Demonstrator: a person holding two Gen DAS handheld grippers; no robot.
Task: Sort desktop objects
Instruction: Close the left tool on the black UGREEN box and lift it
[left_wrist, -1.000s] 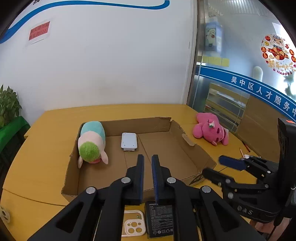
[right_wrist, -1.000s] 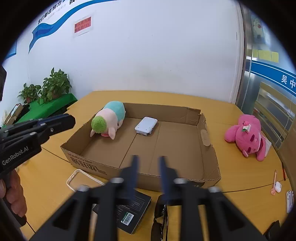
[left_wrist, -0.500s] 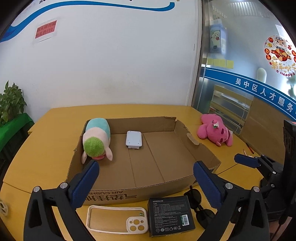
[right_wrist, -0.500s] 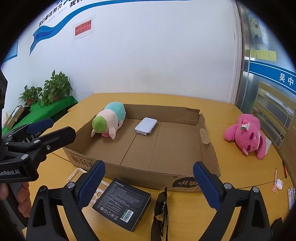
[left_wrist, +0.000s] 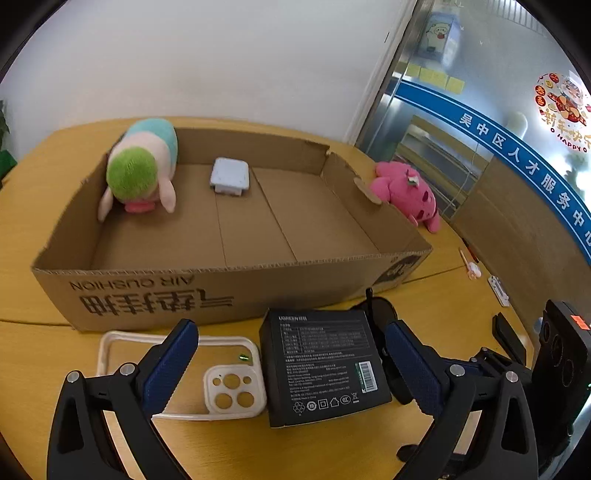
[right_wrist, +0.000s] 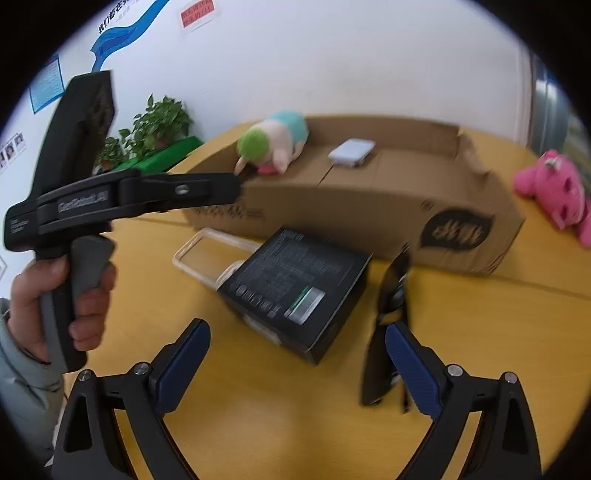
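Observation:
My left gripper (left_wrist: 291, 365) hangs open low over the yellow table, and its blue pads (left_wrist: 170, 365) straddle a white phone case (left_wrist: 229, 391) and a black product box (left_wrist: 321, 365) without touching either. My right gripper (right_wrist: 297, 369) is open too. The black box (right_wrist: 295, 284) lies just ahead of it, and black sunglasses (right_wrist: 391, 314) lie by its right finger. Behind them stands an open cardboard carton (left_wrist: 221, 267). It holds a green-and-teal plush (left_wrist: 136, 170) and a small pale device (left_wrist: 229, 177). A pink plush (left_wrist: 406, 192) lies outside it on the right.
In the right wrist view a hand (right_wrist: 59, 295) holds the left gripper (right_wrist: 229, 188) at the left. Potted plants (right_wrist: 159, 122) stand beyond the table's far left edge. Small pens and a white clip (left_wrist: 498, 291) lie at the table's right. A wall is behind.
Both grippers have gone from nearly shut to wide open. They have dropped and tilted down to the items in front of the carton. The right wrist view is blurred from the motion.

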